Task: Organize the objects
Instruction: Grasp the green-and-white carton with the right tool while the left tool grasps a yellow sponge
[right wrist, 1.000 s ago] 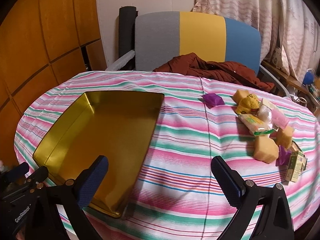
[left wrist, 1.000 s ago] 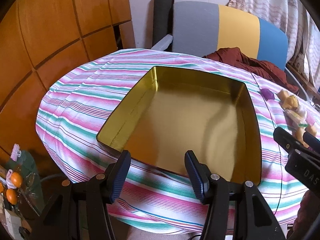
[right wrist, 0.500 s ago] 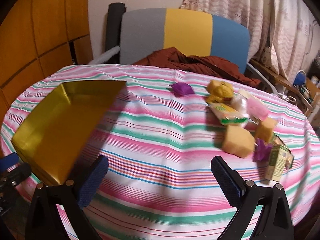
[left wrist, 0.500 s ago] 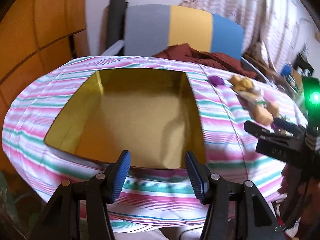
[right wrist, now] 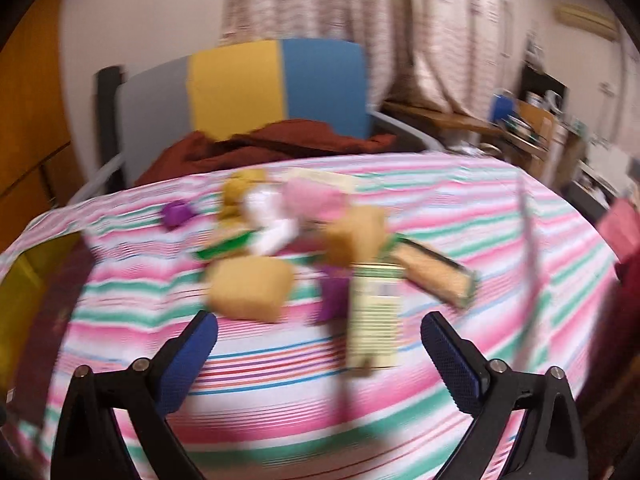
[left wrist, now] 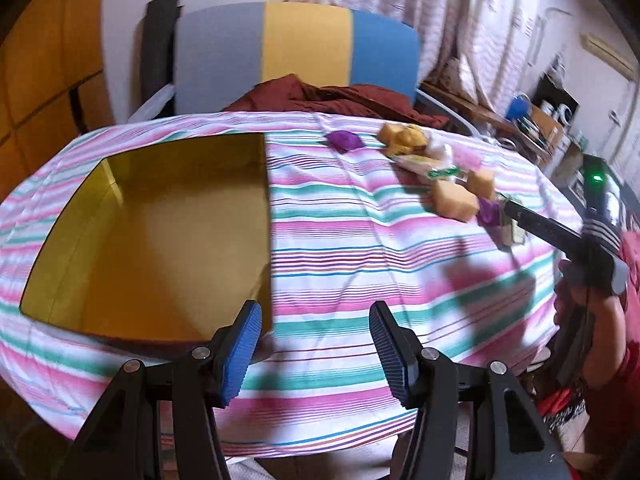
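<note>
An empty gold tin tray (left wrist: pixel 60 240) lies on the left of the striped tablecloth (left wrist: pixel 360 264). My left gripper (left wrist: pixel 314 344) is open and empty, at the near table edge by the tray's right corner. A cluster of small items lies on the right: tan sponge blocks (right wrist: pixel 250 288), a purple piece (right wrist: pixel 178 212), a pink packet (right wrist: pixel 316 200), a green-and-white carton (right wrist: pixel 376 312) and a wrapped bar (right wrist: pixel 436 274). My right gripper (right wrist: pixel 320 344) is open and empty, just in front of the carton; it also shows in the left wrist view (left wrist: pixel 560 236). The right wrist view is blurred.
A grey, yellow and blue chair (left wrist: pixel 296 52) with a dark red cloth (left wrist: pixel 336 96) stands behind the table. Wooden panels (left wrist: pixel 40 60) are at the left. Curtains and a cluttered shelf (left wrist: pixel 548 120) are at the right.
Both grippers have swung to the right. The right gripper has moved from near the tray to close in front of the cluster of items. Both stay open and empty.
</note>
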A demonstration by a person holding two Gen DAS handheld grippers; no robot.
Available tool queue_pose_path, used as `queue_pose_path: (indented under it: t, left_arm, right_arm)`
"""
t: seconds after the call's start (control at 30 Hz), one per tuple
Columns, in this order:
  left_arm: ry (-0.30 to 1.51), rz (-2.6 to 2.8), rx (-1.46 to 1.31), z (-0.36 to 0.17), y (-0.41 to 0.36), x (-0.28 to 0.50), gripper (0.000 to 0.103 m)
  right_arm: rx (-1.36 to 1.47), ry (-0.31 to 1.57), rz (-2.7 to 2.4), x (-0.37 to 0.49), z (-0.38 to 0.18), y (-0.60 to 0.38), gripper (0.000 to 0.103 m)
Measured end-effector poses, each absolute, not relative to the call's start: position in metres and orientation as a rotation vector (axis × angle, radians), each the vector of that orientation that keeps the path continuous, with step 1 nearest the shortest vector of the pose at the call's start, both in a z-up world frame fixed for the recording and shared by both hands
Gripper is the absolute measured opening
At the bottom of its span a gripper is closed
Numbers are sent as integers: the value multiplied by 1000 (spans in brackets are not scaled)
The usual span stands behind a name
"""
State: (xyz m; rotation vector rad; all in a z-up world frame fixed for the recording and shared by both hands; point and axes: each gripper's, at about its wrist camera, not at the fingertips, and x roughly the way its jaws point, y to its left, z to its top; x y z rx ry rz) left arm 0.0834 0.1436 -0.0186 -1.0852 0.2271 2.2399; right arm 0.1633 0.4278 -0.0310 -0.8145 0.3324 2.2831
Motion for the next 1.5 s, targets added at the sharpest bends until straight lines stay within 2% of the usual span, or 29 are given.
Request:
queue_pose_path:
  t: [0.33,0.4,0.47,0.5,0.67,0.8,0.93,1.2,1.3,1.5]
  left_arm:
    - [204,2079,-1134,-30,197,76,58]
    - [217,2059,-1132,-32,211,74,58]
    - [230,2029,-1135,-37,226,72,59]
    - [236,2009,-1139,-39,232,71,59]
    - [244,1937,-1195,-55,268,61,63]
    - [245,1958,-1159,-60,294,54,78]
    - [253,1977,-1074,-59,325,50,83]
    - [354,2038,-951,-68,384,36,86]
    - [373,2045,-932,-71,397,32,89]
    - [396,2026,-910,-79,412,34,89]
  right_arm:
    - [-859,471,2265,172,-72,483,64]
    - [-844,492,2271,170,-74,489,55]
    - [-831,512,2280,169,-76,492,36]
    - [-814,518,2281,169,-76,495,32]
    - [-721,551,2246,177,-81,506,31]
    - [-674,611,2240,188,-87,513,30]
    - [-636,642,2256,194,-90,513,30]
    - [-641,663,2276,193,-95,513,31]
    - [-643,657,2275,193,-95,512,31]
    - [-640,656,2276,193,-96,512,31]
